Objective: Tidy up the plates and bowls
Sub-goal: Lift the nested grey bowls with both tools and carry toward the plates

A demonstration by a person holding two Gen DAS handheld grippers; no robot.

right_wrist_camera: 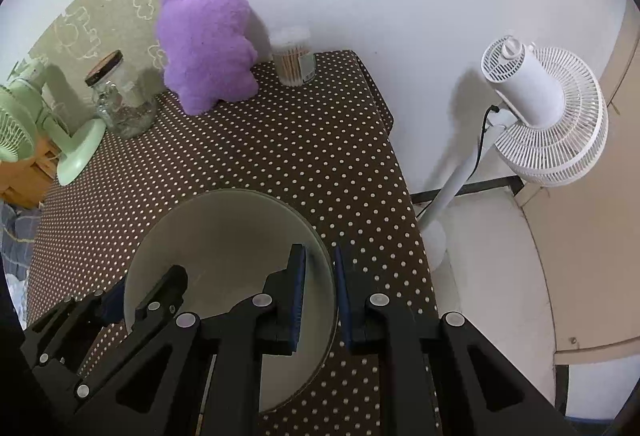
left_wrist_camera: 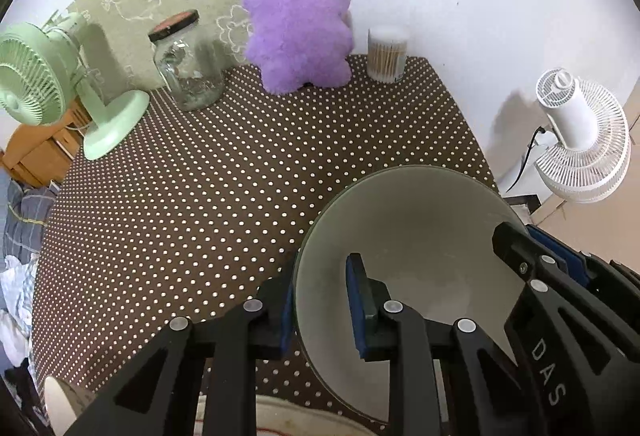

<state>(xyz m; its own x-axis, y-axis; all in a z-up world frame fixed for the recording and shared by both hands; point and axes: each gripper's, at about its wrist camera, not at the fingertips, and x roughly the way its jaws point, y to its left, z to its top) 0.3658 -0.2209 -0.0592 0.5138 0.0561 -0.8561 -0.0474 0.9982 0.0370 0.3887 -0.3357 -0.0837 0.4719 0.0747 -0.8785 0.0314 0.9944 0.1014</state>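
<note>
Bowl: pale bowl point(left_wrist_camera: 404, 236) sits tilted over the front right part of the table, gripped on opposite sides of its rim; from these views I cannot tell whether it touches the cloth.
Left gripper: left gripper point(left_wrist_camera: 320, 310) has its jaws clamped on the bowl's left rim, one blue pad inside, one outside.
Right gripper: right gripper point(right_wrist_camera: 320, 296) has its jaws pinched on the right rim the same way.
Risk, slip: the rim is thin and smooth, so the bowl could probably slide out of either pinch if the two hands drift apart or tilt unevenly.
Risk, edge: the bowl is near the table's right edge; a drop there might send it to the floor.
Risk, below: another dish point(left_wrist_camera: 288, 418) shows under the left gripper; a fall could chip both.
Surface: brown tablecloth with white dots point(left_wrist_camera: 240, 176), mostly bare in the middle.
Back row: green fan point(left_wrist_camera: 36, 84), glass jar point(left_wrist_camera: 188, 64), purple plush toy point(left_wrist_camera: 298, 24), tub of cotton swabs point(left_wrist_camera: 388, 54).
Room: white wall and a white standing fan point(right_wrist_camera: 548, 116) beside the table.
</note>
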